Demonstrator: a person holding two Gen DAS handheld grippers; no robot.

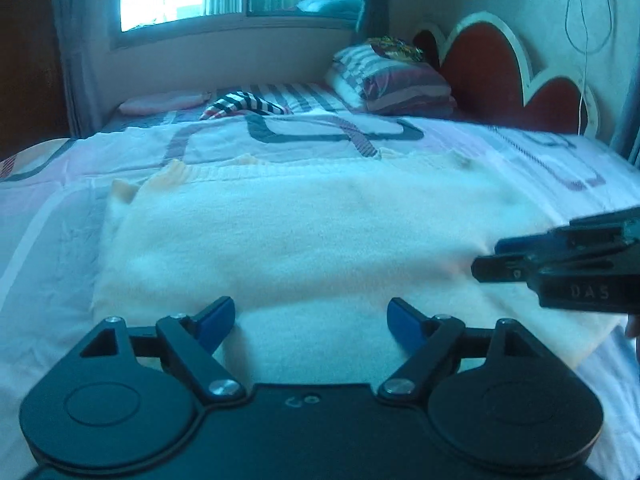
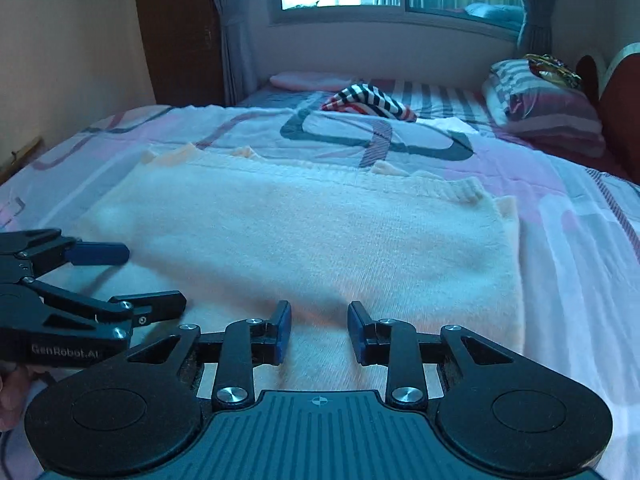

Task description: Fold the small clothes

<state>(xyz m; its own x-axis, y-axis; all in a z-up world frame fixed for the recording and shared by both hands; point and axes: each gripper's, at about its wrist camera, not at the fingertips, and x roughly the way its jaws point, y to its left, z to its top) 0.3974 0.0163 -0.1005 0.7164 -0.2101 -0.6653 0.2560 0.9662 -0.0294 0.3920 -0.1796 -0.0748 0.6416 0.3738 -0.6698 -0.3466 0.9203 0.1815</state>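
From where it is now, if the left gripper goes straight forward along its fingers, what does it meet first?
Most likely the folded cream sweater on the bed: the left gripper, open and empty, points down at its near part. Depth is uncertain.

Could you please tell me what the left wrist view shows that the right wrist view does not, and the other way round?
Only the left wrist view shows the red scalloped headboard in full and the white cord on the wall beside it. Only the right wrist view shows the dark wooden door left of the window. Both share the cream knitted garment lying flat on the patterned bedsheet, the striped cloth, the stacked pillows, and both open grippers, the left gripper and the right gripper, empty over the garment's near edge.
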